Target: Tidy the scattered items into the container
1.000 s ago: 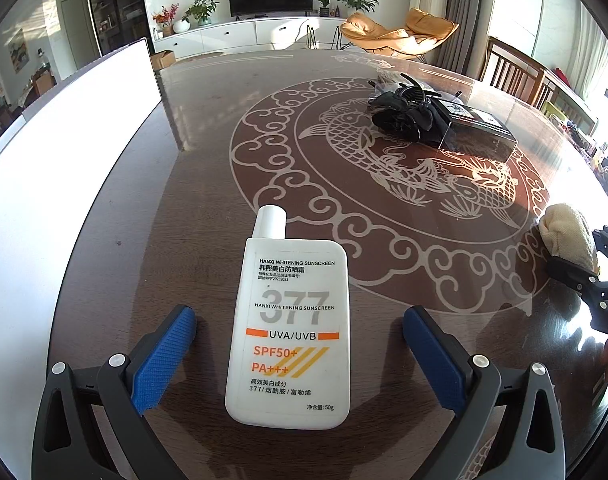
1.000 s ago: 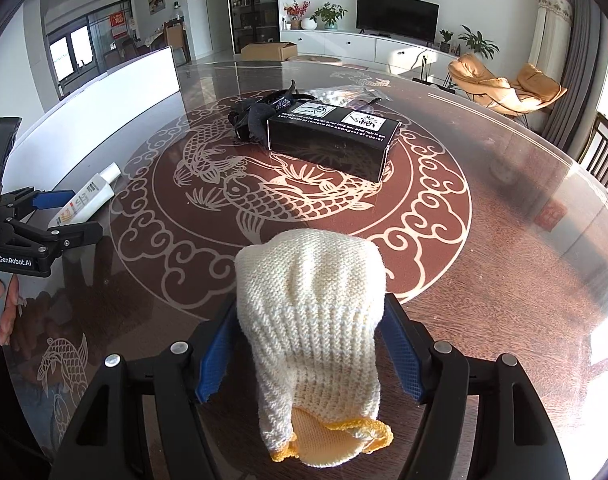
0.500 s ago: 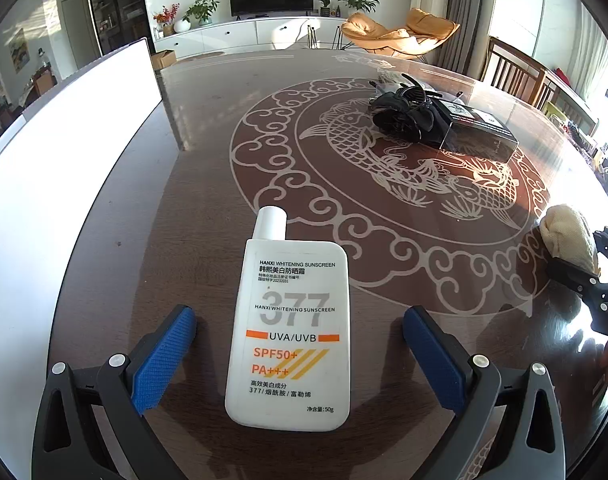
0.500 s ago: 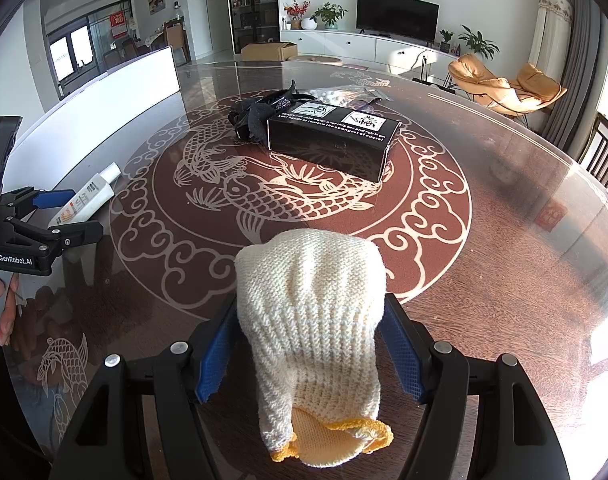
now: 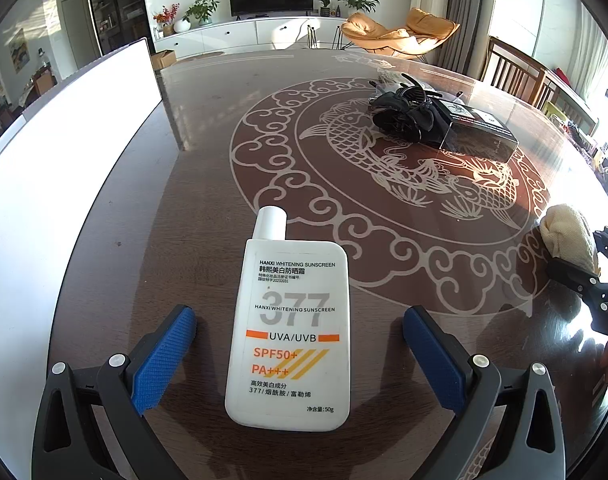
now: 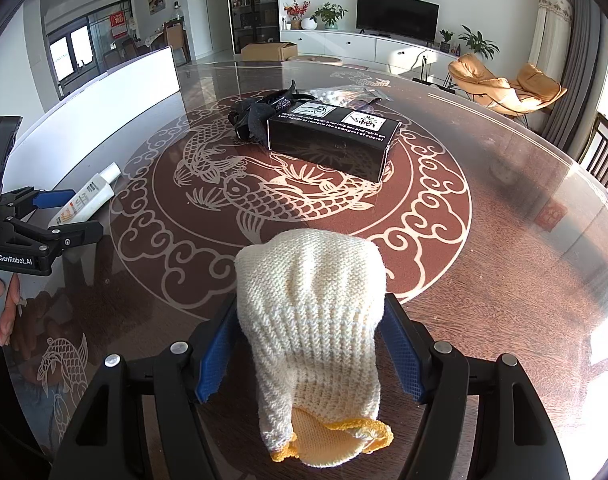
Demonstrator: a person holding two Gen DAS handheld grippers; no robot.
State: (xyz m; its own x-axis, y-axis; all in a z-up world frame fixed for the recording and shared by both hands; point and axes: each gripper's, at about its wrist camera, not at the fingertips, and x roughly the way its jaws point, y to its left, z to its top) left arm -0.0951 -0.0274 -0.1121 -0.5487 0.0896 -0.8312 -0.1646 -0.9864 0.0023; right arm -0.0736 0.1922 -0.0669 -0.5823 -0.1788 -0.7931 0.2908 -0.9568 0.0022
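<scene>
A white sunscreen bottle (image 5: 290, 332) lies flat on the dark patterned table (image 5: 208, 184), cap pointing away. My left gripper (image 5: 300, 316) is open around it, with a clear gap between each blue pad and the bottle. A cream knitted glove (image 6: 310, 320) with a yellow cuff lies on the table between the fingers of my right gripper (image 6: 310, 312). That gripper stands wide, its pads close beside the glove without squeezing it. A long white container (image 5: 64, 168) stands along the table's left side.
A black carton (image 6: 332, 140) sits near the table's middle, with a black hair claw and dark cloth (image 6: 256, 116) at its far left and a clear bubble bag (image 6: 344, 94) behind. A person's hand (image 6: 4, 312) holds the left gripper. Wooden chairs stand at the right.
</scene>
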